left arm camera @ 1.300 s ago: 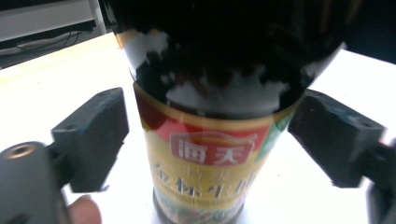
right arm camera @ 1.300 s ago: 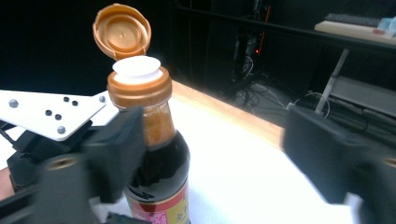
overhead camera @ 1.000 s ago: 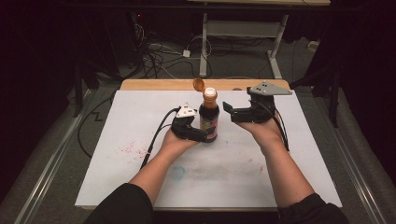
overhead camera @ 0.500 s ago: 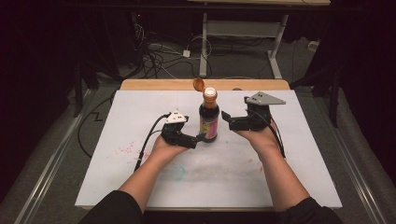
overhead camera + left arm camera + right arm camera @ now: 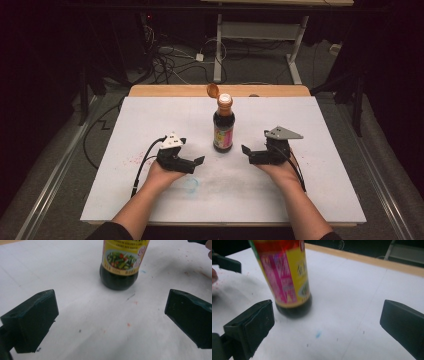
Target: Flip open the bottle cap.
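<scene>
A dark sauce bottle (image 5: 223, 127) with a yellow and pink label stands upright in the middle of the white table, its orange flip cap (image 5: 213, 90) hinged open. The left gripper view has the bottle (image 5: 121, 263) ahead of the jaws, and the right gripper view has the bottle (image 5: 287, 277) ahead and to the left. My left gripper (image 5: 198, 161) rests low on the table to the bottle's left, open and empty. My right gripper (image 5: 245, 150) rests to the bottle's right, open too, with nothing between its jaws. Both stand clear of the bottle.
The white table sheet (image 5: 150, 120) carries faint red and blue stains. A wooden edge (image 5: 170, 90) runs along the far side. Cables (image 5: 165, 60) and a desk frame (image 5: 260, 35) lie on the dark floor beyond.
Both grippers have let go of the bottle and drawn back toward the near side, left going left and right going right. The bottle stays standing in place.
</scene>
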`<state>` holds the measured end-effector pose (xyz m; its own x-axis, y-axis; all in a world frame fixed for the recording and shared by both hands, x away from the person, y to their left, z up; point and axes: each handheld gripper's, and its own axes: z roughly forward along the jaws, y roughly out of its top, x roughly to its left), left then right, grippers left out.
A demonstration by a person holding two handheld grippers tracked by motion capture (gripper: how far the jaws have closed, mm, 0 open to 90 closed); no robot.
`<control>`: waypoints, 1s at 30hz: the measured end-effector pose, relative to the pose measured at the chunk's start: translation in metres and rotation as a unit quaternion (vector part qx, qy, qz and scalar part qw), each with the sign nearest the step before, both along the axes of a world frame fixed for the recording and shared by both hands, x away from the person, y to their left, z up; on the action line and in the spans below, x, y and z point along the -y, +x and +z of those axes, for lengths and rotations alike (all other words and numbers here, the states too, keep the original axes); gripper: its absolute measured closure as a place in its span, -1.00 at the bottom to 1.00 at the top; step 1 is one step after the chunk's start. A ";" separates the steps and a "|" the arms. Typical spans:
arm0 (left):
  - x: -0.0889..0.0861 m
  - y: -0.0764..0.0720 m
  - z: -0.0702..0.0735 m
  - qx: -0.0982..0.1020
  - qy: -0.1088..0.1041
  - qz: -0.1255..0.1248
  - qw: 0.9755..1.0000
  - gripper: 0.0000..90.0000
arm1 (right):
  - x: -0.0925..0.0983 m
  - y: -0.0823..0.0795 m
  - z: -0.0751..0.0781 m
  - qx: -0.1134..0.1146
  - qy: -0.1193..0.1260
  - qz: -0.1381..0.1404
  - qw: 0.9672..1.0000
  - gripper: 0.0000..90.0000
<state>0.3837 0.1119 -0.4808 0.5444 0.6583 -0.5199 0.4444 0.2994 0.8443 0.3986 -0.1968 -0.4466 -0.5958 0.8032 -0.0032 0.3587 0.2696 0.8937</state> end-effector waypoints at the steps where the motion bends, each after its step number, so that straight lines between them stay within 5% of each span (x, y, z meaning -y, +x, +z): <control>1: -0.004 -0.004 -0.001 0.000 0.000 0.002 1.000 -1.00 | 0.002 -0.004 -0.004 -0.003 0.001 -0.002 1.000 -0.99; 10: -0.035 -0.038 -0.008 0.014 0.004 0.010 1.000 -1.00 | 0.024 -0.034 -0.024 -0.005 0.001 -0.019 1.000 -0.99; 19: -0.052 -0.071 -0.012 0.036 0.001 0.021 0.999 -1.00 | 0.047 -0.067 -0.029 0.018 0.002 -0.035 0.999 -0.99; 30: -0.057 -0.073 -0.013 0.042 -0.009 0.033 0.999 -1.00 | 0.054 -0.071 -0.033 0.031 0.009 -0.041 0.999 -0.99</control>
